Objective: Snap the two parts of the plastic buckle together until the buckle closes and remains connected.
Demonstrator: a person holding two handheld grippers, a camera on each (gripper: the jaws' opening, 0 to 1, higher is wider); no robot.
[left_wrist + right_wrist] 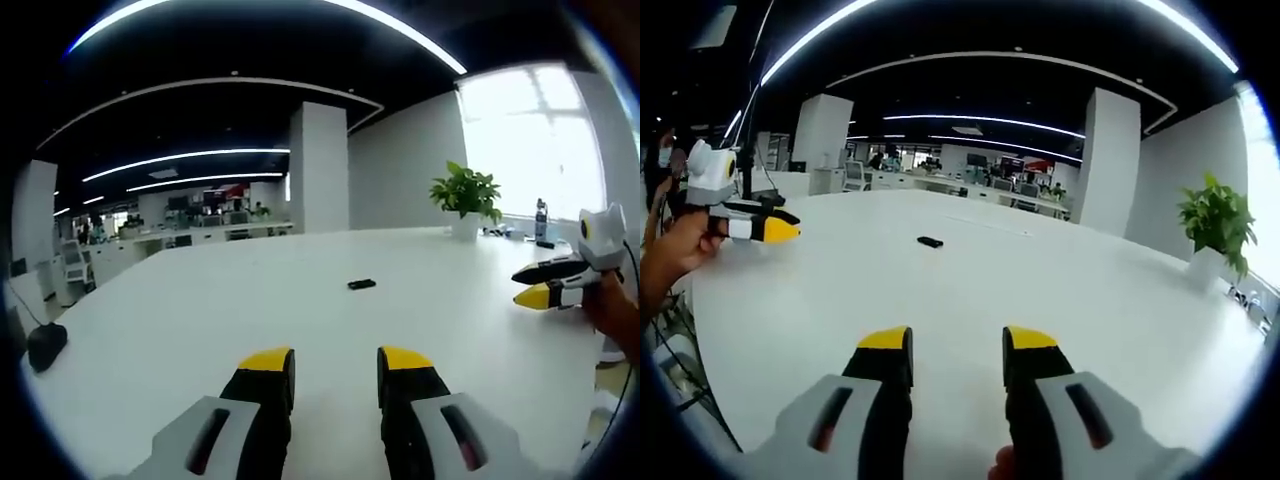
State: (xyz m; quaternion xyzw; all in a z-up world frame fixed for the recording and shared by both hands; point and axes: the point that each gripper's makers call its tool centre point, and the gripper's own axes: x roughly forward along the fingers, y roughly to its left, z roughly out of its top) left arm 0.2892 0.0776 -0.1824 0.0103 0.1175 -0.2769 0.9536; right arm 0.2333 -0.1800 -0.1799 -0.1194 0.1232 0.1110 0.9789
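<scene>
Both tools are empty and parted: the left gripper (335,365) shows its two yellow-tipped jaws rising from six o'clock in the left gripper view with bare table between them, and the right gripper (958,345) stands the same way in the right gripper view. Each also appears in the other's picture, held up above the table at about three o'clock in the left gripper view and about ten o'clock in the right gripper view, with a hand (680,250) around the handle. The buckle (362,284) is a small dark piece lying on the white table (200,310), near twelve o'clock just above centre in the left gripper view and well apart from both tools; it sits at about eleven o'clock of centre in the right gripper view. It is too small to tell whether its two parts are joined, touching or apart. A potted plant (465,195) stands at the far edge near two o'clock. Judging from here, the main risk is the approach: a light piece on a smooth top could skid away if one jaw nudges it first, or the parts could be gripped crooked so the prongs jam instead of clicking home.
</scene>
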